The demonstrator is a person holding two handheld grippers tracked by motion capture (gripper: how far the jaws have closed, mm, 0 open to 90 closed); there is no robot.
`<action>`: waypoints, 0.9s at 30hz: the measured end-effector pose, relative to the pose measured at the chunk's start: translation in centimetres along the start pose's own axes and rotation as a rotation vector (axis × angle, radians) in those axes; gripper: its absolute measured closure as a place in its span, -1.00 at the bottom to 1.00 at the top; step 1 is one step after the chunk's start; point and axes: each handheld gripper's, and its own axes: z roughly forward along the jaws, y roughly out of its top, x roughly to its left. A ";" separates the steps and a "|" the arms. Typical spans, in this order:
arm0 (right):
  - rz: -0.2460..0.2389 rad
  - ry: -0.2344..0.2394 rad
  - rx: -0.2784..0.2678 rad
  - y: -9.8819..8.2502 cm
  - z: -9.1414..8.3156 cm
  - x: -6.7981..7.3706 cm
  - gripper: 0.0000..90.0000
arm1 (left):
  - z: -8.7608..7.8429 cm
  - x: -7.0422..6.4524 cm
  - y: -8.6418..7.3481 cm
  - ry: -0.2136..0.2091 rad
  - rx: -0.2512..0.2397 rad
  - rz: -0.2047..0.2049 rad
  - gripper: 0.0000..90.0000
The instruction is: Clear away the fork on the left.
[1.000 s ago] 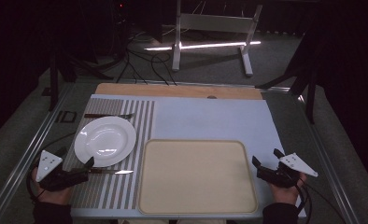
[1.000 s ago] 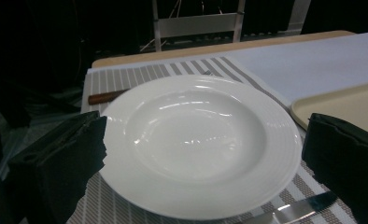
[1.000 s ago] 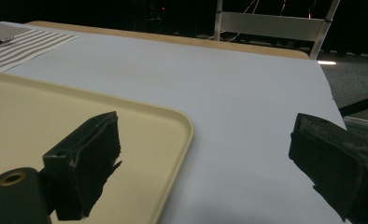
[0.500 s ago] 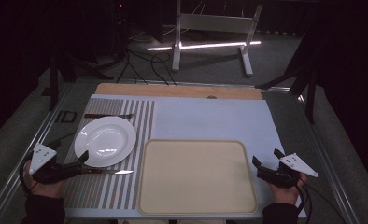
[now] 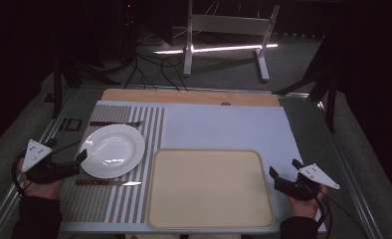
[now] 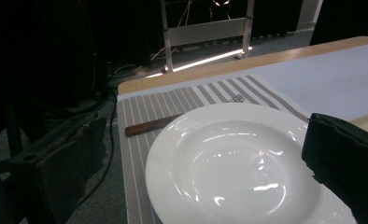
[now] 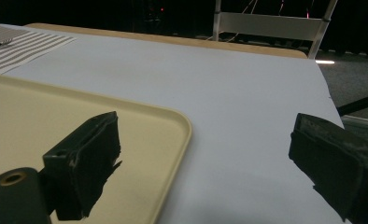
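**Left gripper lined up on the plate rim, grasp not yet made**

Your left gripper (image 5: 79, 162) sits at the lower left of the high view, its jaws spread wide and pointed at the near-left rim of the white plate (image 5: 112, 150). One jaw looks to be touching or just short of that rim; the high view is too coarse to tell which. In the left gripper view the plate (image 6: 238, 168) lies between the jaws, with one jaw over its right edge and the other off to the left of it, so you appear to be at the reach-in step, with nothing gripped. The plate rests on the striped placemat (image 5: 109, 199), between the fork (image 5: 115, 123) above it in frame and the knife (image 5: 108, 182) below it.

The next move likely calls for bringing one jaw over the rim and the other under or against it, then closing. The rim is thin and glossy, so a shallow bite could slip.

Your right gripper (image 5: 283, 178) rests low at the lower right of the frame, jaws also apart and holding nothing, just beside the right edge of the beige tray (image 5: 209, 219). Both forearms come in low from the bottom edge.
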 end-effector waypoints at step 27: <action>0.005 -0.001 -0.006 0.0 -0.1 -0.2 -0.81 | 3.3 2.4 3.1 0.016 0.045 0.057 -1.00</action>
